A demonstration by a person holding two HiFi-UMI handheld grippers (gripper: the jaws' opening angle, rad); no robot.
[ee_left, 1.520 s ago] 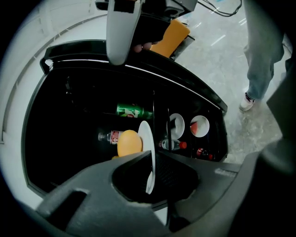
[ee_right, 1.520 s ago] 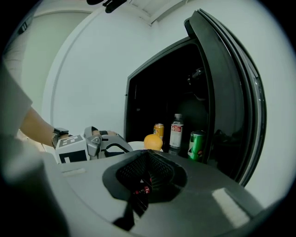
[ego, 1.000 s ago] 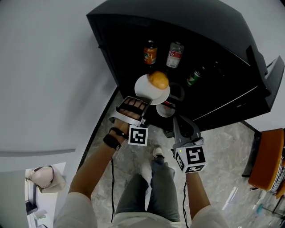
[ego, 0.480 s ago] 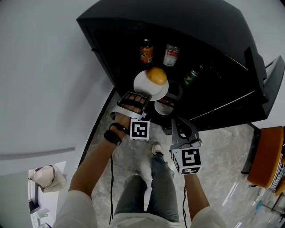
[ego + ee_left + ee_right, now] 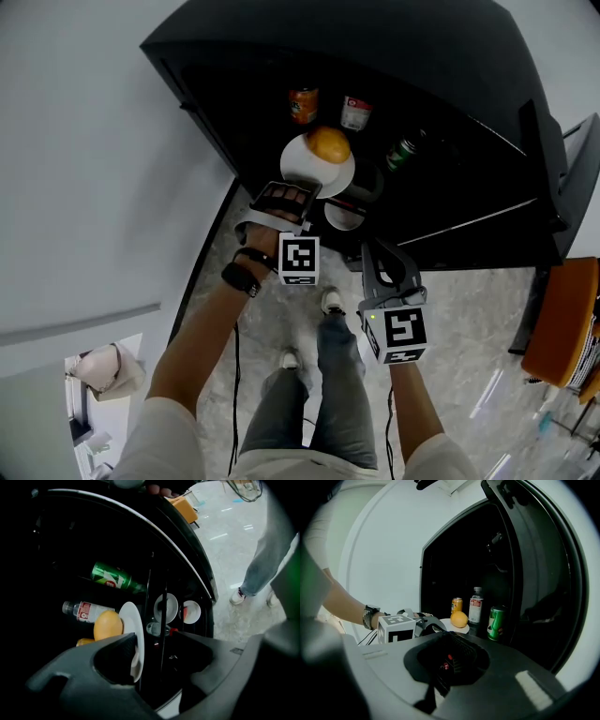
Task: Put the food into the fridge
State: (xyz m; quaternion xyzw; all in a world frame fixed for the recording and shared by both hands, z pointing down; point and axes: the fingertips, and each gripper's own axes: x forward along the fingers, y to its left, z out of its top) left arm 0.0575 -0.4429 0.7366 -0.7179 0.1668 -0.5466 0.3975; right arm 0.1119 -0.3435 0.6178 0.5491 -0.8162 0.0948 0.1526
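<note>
Left gripper [image 5: 296, 190] clamps the near rim of one white plate [image 5: 302, 172] in the fridge [image 5: 469, 84] doorway. One orange [image 5: 328, 145], round, smooth and bright, sits on the plate. Just behind it inside the fridge stand two cans and one bottle: orange can [image 5: 303, 105], bottle [image 5: 354, 112], green can [image 5: 403, 152]. Right gripper [image 5: 382, 258], jaws together and empty, hangs outside the fridge.

We see a smooth black fridge [image 5: 422, 56] casing with a dull sheen, a glossy white glazed plate [image 5: 298, 167], an orange [image 5: 328, 145] with dimpled matt skin, a shiny green metal can [image 5: 112, 577], a clear plastic bottle [image 5: 82, 611], a polished stone-look floor [image 5: 469, 309]
</note>
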